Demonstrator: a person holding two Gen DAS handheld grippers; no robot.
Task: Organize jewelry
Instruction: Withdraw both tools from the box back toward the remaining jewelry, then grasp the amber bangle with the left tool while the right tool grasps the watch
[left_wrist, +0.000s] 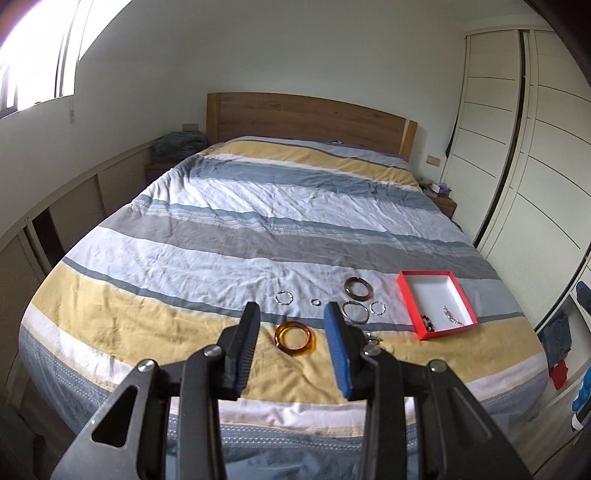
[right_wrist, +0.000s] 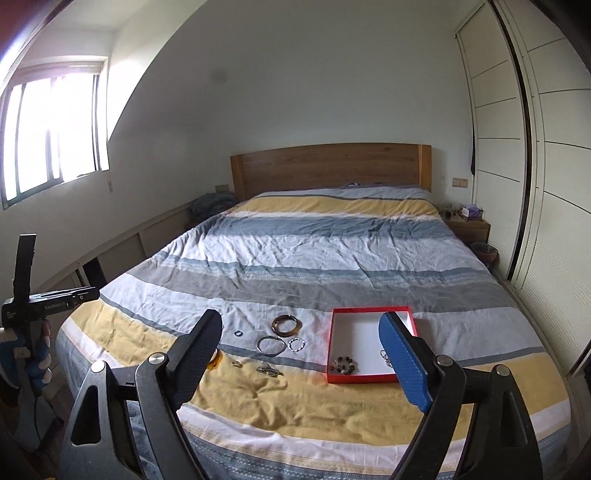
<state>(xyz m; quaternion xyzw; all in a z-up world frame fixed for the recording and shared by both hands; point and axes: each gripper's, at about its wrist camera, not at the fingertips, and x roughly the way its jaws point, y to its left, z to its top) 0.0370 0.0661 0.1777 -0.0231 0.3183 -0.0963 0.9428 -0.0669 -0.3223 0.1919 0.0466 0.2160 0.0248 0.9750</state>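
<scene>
Little is sorted: the red box (right_wrist: 373, 377), at 3 o'clock on the bed (right_wrist: 332, 258), holds a beaded bracelet (right_wrist: 345, 362) and a chain. The amber bangle (left_wrist: 294, 338), brown bangle (right_wrist: 285, 325) and smaller rings remain at 9 o'clock. Left tool (left_wrist: 291, 317) and right tool (right_wrist: 301, 328) gape empty.

Both wrist cameras looked from beyond the foot of the bed (left_wrist: 258, 229) toward the headboard (right_wrist: 332, 166), tilted downward, well back from it. The right view sat further right. Both shared the red box (left_wrist: 436, 306) and scattered bangles.
</scene>
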